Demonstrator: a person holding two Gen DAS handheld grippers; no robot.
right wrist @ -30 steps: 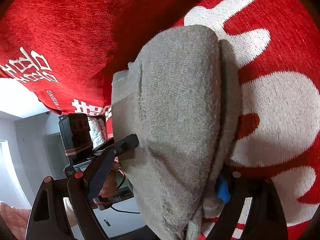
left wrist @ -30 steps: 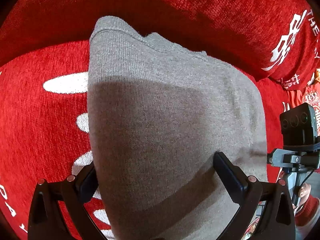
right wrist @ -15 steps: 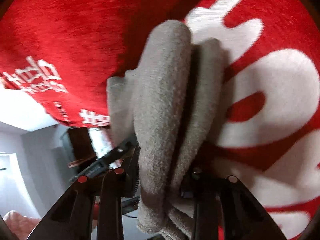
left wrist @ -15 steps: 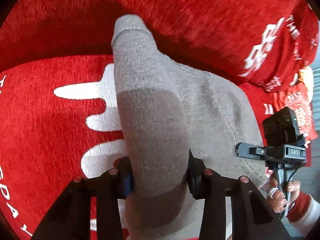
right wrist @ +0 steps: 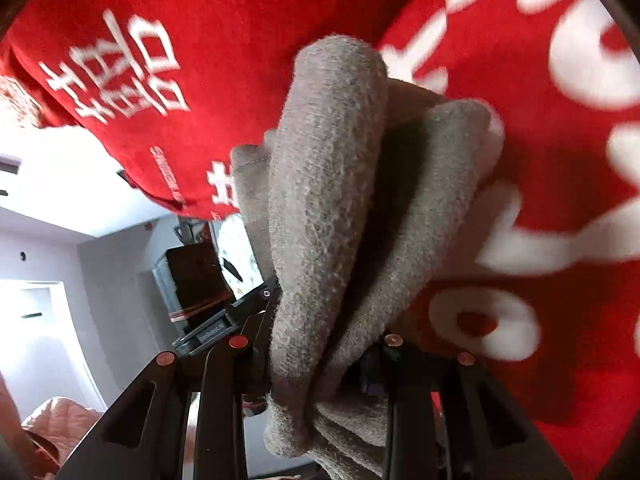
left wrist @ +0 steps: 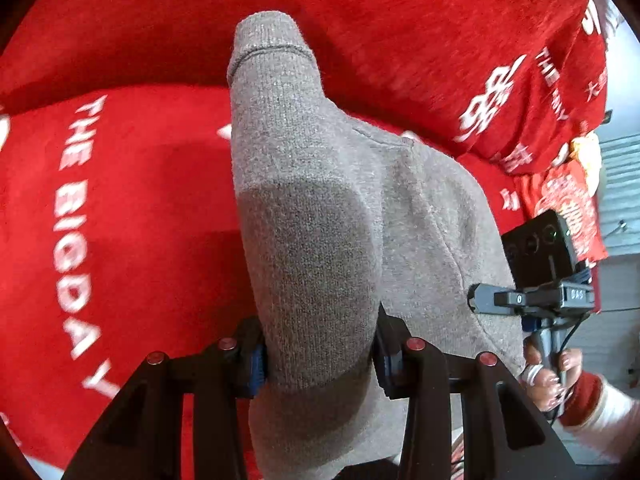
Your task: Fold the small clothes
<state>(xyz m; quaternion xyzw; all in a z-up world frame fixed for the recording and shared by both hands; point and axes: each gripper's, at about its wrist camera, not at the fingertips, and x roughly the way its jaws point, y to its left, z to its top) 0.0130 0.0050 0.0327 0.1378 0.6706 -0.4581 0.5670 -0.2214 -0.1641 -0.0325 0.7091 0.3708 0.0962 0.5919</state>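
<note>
Red chenille cloth [left wrist: 132, 216] with white lettering covers the surface and the raised cushion behind it. Both grippers pinch the grey knit garment [left wrist: 320, 216]: the left gripper [left wrist: 318, 356] squeezes a thick fold between its blue-padded fingers [left wrist: 256, 364], the right gripper [right wrist: 320, 364] clamps a bunched edge, holding the garment over the cloth. Only the right wrist view shows pale walls [right wrist: 44, 280] and a ceiling; only the left shows a hand [left wrist: 548, 380] gripping the other handle.
</note>
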